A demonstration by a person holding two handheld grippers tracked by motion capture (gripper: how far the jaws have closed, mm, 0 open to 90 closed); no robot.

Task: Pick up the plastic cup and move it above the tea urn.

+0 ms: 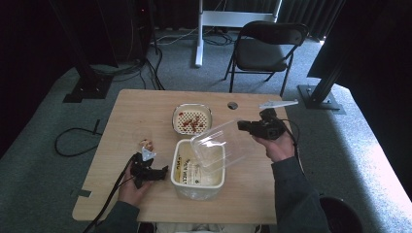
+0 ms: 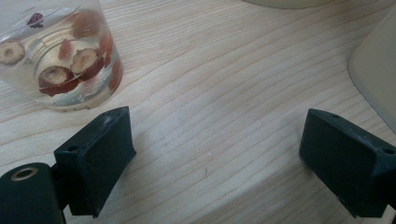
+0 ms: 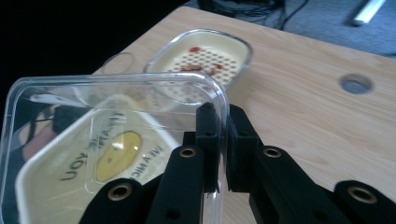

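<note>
The clear lid (image 1: 221, 145) hangs tilted above the white tub (image 1: 198, 170), its rim pinched at 3 o'clock by the right gripper (image 1: 241, 125). At 9 o'clock of the tub, the left gripper (image 1: 164, 170) rests on the counter (image 1: 141, 107), jaws wide and holding nothing, beside a glass (image 2: 60, 51) of sliced fruit.

Left gripper (image 2: 212, 154) agape, right gripper (image 3: 223, 140) clamped

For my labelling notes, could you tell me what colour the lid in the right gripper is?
The lid is clear, colourless plastic, best in the right gripper view.
</note>
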